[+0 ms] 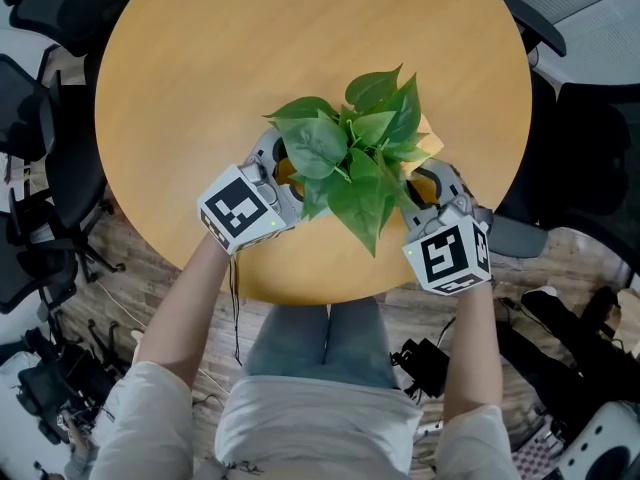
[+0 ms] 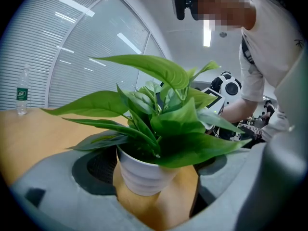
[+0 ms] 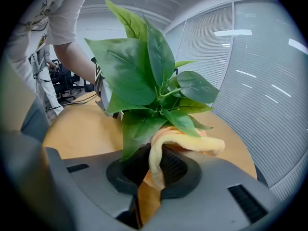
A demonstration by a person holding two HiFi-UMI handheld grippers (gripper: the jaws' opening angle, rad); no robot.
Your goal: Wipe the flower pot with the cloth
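Both forearms reach forward from the near edge of the round table (image 1: pixel 250 58), bare below short pale sleeves. The left forearm (image 1: pixel 185 298) angles in towards the middle and the right forearm (image 1: pixel 470 348) runs almost straight ahead. Each hand is hidden under its gripper's marker cube, so the two tools close in on the plant from the left and the right.

The table top is smooth, light wood. The flower pot (image 2: pixel 142 174) is small, white and glossy, round with shallow ribs around its wall. It stands on the near half of the table and carries broad, pointed green leaves (image 1: pixel 355 163) that hide it from above. The cloth (image 3: pixel 166 146) is soft, fuzzy and yellow, bunched into a thick roll.

The left gripper (image 1: pixel 275 173) has its jaws spread wide with the pot standing between them. The left dark, textured pad (image 2: pixel 94 170) is just beside the pot wall, while bare table shows between the pot and the other jaw.

The right gripper (image 1: pixel 432 190) sits at the plant's right side with its jaws pressed together on the cloth. One strip is pinched between the dark pads, and the rest loops up and flops to the right under the leaves, close against the plant.
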